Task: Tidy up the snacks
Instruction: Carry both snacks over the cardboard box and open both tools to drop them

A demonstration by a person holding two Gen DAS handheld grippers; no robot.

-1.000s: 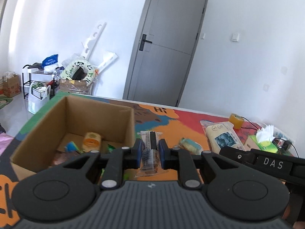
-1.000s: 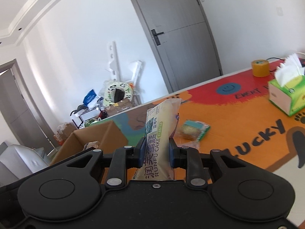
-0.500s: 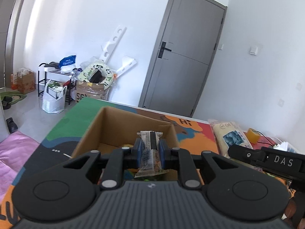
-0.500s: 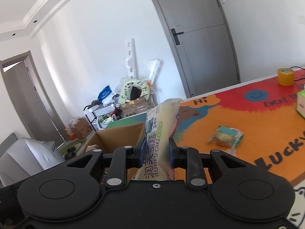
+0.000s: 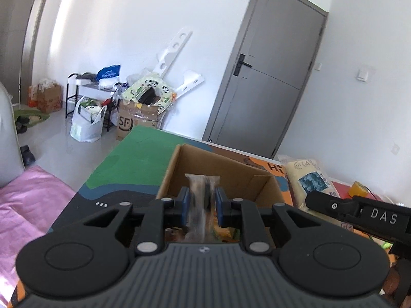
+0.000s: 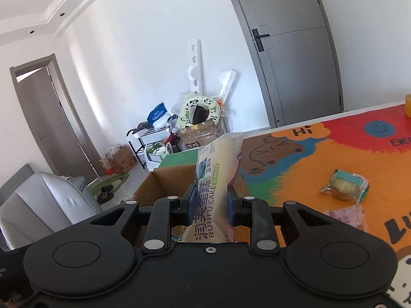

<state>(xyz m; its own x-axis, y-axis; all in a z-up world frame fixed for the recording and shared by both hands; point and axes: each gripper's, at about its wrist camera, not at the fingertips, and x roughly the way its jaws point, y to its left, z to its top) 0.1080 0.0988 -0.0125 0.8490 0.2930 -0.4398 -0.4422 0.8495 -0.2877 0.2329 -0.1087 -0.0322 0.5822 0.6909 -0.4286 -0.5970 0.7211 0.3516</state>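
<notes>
My left gripper (image 5: 203,202) hangs over the open cardboard box (image 5: 231,169). A clear-wrapped dark snack packet (image 5: 203,187) stands upright between its blue pads and looks blurred. The jaws are opening and the pads have parted slightly from the packet. Other snacks lie at the bottom of the box, mostly hidden. My right gripper (image 6: 209,202) is shut on a tall yellow cake bag (image 6: 215,169), held upright just right of the box (image 6: 164,182). The same bag (image 5: 308,177) shows in the left wrist view.
A green-wrapped snack (image 6: 345,184) and a pink packet (image 6: 346,215) lie on the colourful table mat (image 6: 295,169) to the right. A yellow tape roll (image 5: 359,188) sits at the far right. Beyond the table's left edge are a pink cloth (image 5: 30,197) and floor clutter.
Both grippers have swung left with their snacks, from over the mat to the box. The left pads have parted a little and the packet between them is now blurred.
</notes>
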